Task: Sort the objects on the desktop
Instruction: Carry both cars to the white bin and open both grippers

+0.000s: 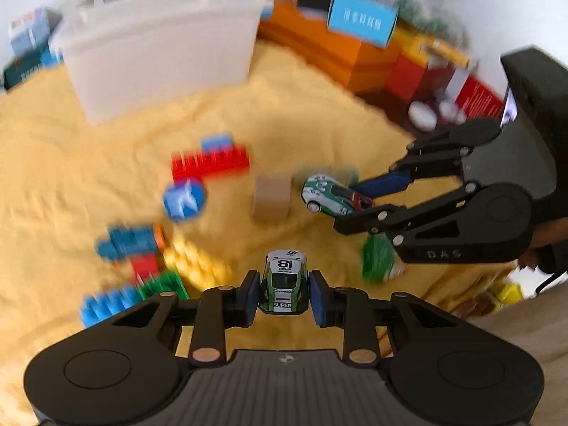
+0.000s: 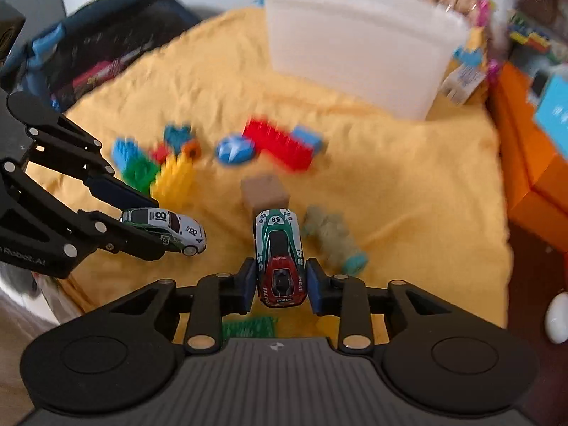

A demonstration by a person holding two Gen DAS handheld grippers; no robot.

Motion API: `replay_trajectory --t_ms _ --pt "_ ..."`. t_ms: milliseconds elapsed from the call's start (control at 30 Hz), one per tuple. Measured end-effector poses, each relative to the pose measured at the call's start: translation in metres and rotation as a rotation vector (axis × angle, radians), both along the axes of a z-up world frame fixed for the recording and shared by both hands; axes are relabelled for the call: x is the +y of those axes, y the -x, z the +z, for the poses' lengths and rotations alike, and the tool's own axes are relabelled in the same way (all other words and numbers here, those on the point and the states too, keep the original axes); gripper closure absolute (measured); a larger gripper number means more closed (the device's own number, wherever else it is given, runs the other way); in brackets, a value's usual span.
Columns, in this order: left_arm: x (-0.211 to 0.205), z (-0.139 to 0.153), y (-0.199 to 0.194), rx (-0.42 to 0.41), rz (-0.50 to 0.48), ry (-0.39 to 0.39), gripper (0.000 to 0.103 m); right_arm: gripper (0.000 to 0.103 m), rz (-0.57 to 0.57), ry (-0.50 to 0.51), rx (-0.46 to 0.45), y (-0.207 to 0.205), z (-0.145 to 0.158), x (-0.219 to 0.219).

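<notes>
**Two toy cars, one in each set of tongs**

The left gripper (image 1: 283, 293) has the green-and-white number 81 toy racing car (image 1: 284, 284) clamped between its blue pads, nose pointing away, lifted over the rumpled yellow cloth (image 1: 88, 184). Over on the right, the right gripper (image 2: 281, 285) is clenched on the teal, white and red number 59 toy car (image 2: 280, 257), also off the cloth. Between them, further out, stands a small brown cardboard cube (image 2: 264, 193). Far left of it lies a jumble of coloured plastic building bricks (image 2: 159, 167), with a long red brick (image 2: 280, 142) and a round blue disc (image 2: 235, 150) beyond. At the far edge stands the translucent white plastic bin (image 1: 159, 46)
</notes>
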State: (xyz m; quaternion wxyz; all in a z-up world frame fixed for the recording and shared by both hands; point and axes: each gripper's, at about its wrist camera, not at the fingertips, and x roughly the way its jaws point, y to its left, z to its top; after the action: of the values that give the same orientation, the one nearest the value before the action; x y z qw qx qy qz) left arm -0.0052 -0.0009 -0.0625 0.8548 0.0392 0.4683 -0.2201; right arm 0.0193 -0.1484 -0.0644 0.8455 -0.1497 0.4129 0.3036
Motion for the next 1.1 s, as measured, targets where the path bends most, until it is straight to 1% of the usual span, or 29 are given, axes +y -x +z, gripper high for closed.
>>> replay_trajectory --t_ms 167,300,400,433,533,633,733,833,900,933,967,1033,1100 --pt "0.012 0.052 -0.016 -0.149 0.019 0.029 0.070 0.070 -0.053 -0.049 -0.079 -0.015 0.033 0.000" --pt "0.020 0.094 -0.039 -0.293 0.038 0.018 0.070 0.070 -0.070 -0.063 -0.164 -0.037 0.057 0.005" --pt "0.028 0.123 -0.066 -0.387 0.092 0.002 0.070 0.070 -0.092 -0.077 -0.247 -0.060 0.080 0.008" --pt "0.030 0.131 -0.077 -0.425 0.107 -0.016 0.070 0.070 -0.104 -0.083 -0.277 -0.068 0.088 0.009" --pt "0.030 0.147 -0.107 -0.490 0.111 -0.067 0.070 0.070 -0.143 -0.089 -0.335 -0.098 0.103 0.013" --pt "0.032 0.149 -0.138 -0.521 0.111 -0.100 0.070 0.070 -0.175 -0.092 -0.364 -0.127 0.111 0.020" --pt "0.035 0.145 -0.170 -0.528 0.131 -0.113 0.070 0.070 -0.205 -0.091 -0.362 -0.160 0.110 0.029" --pt "0.038 0.131 -0.200 -0.507 0.160 -0.116 0.070 0.069 -0.232 -0.079 -0.344 -0.185 0.099 0.035" --pt "0.038 0.116 -0.214 -0.480 0.173 -0.156 0.069 0.067 -0.250 -0.070 -0.320 -0.193 0.089 0.036" --pt "0.038 0.109 -0.219 -0.459 0.185 -0.167 0.068 0.065 -0.254 -0.071 -0.297 -0.196 0.084 0.035" --pt "0.040 0.105 -0.219 -0.446 0.200 -0.152 0.067 0.065 -0.256 -0.081 -0.283 -0.195 0.081 0.033" --pt "0.045 0.100 -0.210 -0.433 0.181 -0.096 0.053 0.064 -0.259 -0.092 -0.274 -0.190 0.077 0.027" --pt "0.046 0.095 -0.200 -0.422 0.178 -0.096 0.052 0.063 -0.268 -0.102 -0.272 -0.182 0.074 0.020"
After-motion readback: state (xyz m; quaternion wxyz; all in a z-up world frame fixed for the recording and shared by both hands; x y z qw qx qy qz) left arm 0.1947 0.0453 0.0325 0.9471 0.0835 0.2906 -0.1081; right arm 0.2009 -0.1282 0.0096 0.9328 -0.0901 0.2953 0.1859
